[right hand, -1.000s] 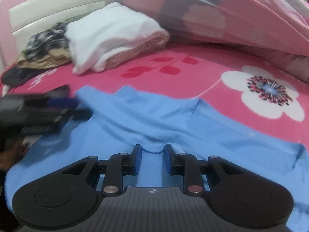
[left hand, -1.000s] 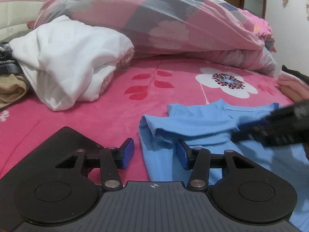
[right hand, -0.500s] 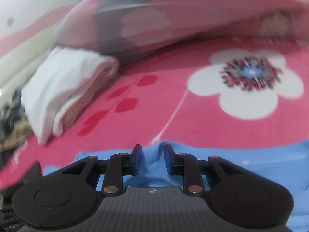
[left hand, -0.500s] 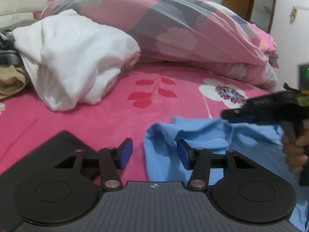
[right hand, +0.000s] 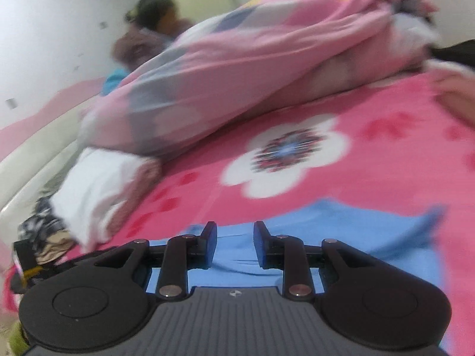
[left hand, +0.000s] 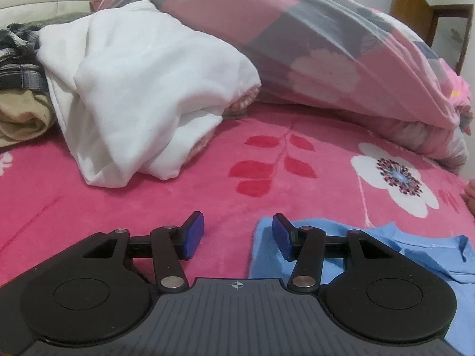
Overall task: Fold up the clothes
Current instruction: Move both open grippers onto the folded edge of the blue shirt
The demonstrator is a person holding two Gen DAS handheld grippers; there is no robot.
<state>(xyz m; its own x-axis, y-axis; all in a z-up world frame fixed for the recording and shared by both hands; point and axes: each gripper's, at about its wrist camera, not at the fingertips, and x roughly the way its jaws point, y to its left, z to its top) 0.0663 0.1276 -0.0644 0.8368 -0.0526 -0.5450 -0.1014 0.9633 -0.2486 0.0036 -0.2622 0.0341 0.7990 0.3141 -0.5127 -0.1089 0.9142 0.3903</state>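
On pink bedspread (left hand: 154, 207): left gripper (left hand: 238, 235) and right gripper (right hand: 234, 244) both apart, empty, over blue shirt (right hand: 350, 234); shallow pinch risks fold slipping.

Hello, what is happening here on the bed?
A person is folding a blue shirt on a pink floral bedspread with a gripper in each hand. The left gripper is open at the shirt's edge, holding nothing. The right gripper hovers over the shirt, its jaws apart with nothing pinched. A white garment and a rolled quilt lie behind.
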